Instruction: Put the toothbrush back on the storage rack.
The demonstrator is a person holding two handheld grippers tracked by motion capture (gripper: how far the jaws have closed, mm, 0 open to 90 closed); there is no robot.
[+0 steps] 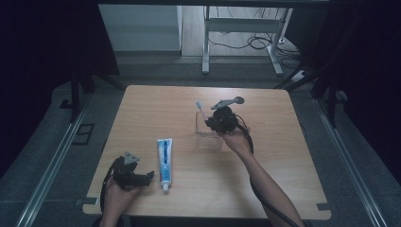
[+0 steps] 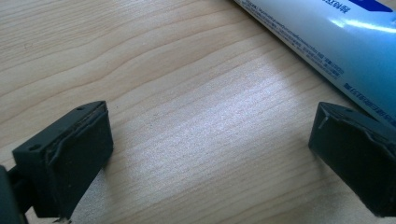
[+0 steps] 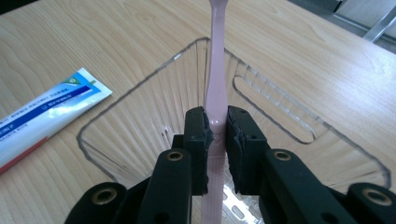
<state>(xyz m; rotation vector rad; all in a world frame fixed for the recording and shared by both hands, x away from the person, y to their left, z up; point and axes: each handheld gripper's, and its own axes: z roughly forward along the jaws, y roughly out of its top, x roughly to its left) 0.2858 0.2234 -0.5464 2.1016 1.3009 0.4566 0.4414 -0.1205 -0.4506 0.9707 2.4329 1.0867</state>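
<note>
Fingers of the right gripper pinch one pink plastic toothbrush over one clear ribbed plastic cup mid-tabletop; left gripper fingers spread, near-left beside one blue-and-white toothpaste tube.

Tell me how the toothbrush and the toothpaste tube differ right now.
The pink toothbrush is clamped in the right gripper over the clear container; the toothpaste tube lies flat on the table, untouched. The toothbrush is thin and plain pink; the toothpaste tube is broad, white and blue with print. The left gripper rests open beside the toothpaste tube, while the toothbrush sits between shut jaws. Both are long and narrow.
</note>
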